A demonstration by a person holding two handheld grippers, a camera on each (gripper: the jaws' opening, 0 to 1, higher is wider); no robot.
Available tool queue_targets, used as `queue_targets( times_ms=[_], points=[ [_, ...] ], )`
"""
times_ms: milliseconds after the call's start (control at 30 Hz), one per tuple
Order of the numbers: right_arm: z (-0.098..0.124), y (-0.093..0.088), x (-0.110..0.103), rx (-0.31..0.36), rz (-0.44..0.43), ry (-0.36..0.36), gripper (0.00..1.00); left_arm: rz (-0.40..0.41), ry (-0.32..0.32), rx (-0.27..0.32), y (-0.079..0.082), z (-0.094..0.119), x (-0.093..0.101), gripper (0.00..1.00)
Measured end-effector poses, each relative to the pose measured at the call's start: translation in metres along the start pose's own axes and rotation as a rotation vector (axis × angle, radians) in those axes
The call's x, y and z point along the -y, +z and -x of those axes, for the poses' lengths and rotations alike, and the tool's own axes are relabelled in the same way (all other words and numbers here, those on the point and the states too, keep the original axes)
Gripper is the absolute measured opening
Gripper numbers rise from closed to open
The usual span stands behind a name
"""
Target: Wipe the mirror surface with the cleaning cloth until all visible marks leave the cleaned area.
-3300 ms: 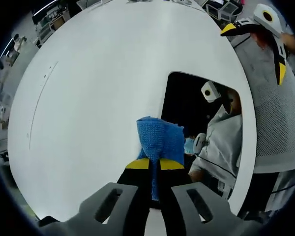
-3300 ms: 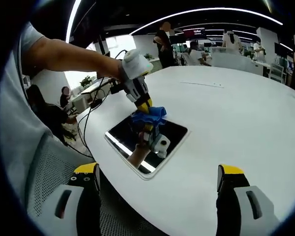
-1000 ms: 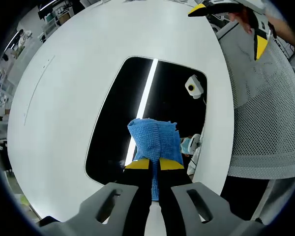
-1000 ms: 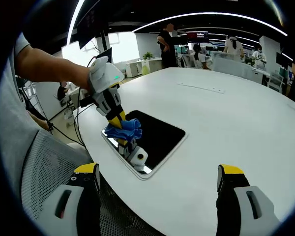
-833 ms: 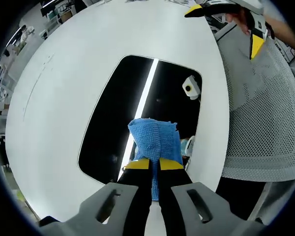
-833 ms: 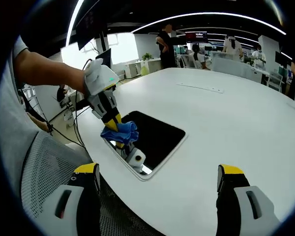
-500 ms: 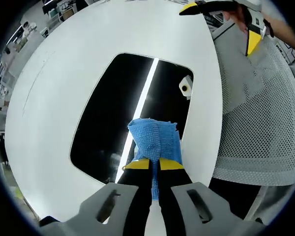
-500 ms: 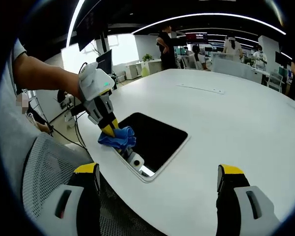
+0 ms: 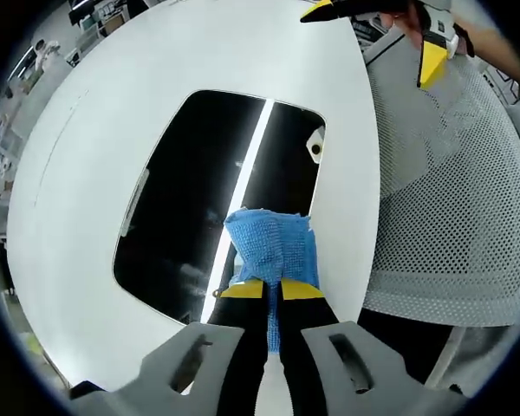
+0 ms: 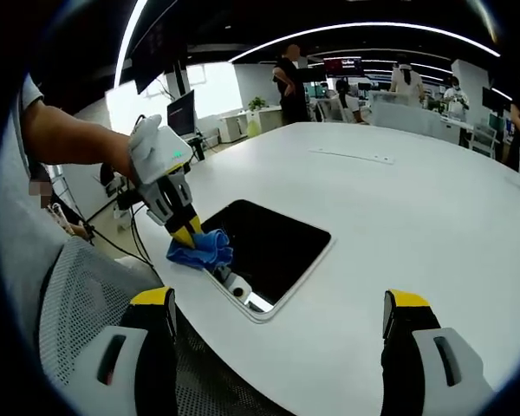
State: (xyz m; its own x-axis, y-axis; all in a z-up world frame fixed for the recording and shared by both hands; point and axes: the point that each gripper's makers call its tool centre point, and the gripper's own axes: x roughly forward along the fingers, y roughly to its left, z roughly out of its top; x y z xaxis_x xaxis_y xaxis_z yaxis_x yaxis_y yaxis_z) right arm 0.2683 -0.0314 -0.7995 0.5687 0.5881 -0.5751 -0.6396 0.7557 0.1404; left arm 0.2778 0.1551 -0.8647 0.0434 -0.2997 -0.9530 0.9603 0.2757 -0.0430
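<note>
A rectangular mirror lies flat on the white round table, dark and reflecting a ceiling light strip. My left gripper is shut on a blue cleaning cloth, which rests at the mirror's near edge by the table rim. My right gripper stands open, its yellow-tipped fingers wide apart, held back from the mirror over the table edge. Its jaws also appear at the top of the left gripper view as the right gripper.
A grey mesh chair stands close against the table rim beside the mirror. A person's bare arm holds the left gripper. Several people and desks are far across the room. A thin strip lies on the far table.
The left gripper dragged the cloth across the mirror from its middle toward the near edge by the table rim. The right gripper stayed open and nearly still.
</note>
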Motion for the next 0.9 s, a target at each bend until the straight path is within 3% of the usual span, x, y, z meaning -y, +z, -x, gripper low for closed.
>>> queue_targets(
  times_ms=[533, 900],
  points=[
    [-0.002, -0.001, 0.001, -0.002, -0.015, 0.0, 0.98, 0.023, -0.008, 0.014, -0.001, 0.001, -0.001, 0.01],
    [-0.001, 0.0, -0.001, 0.001, -0.007, -0.001, 0.98, 0.03, -0.005, 0.001, -0.015, 0.004, -0.009, 0.01]
  ],
)
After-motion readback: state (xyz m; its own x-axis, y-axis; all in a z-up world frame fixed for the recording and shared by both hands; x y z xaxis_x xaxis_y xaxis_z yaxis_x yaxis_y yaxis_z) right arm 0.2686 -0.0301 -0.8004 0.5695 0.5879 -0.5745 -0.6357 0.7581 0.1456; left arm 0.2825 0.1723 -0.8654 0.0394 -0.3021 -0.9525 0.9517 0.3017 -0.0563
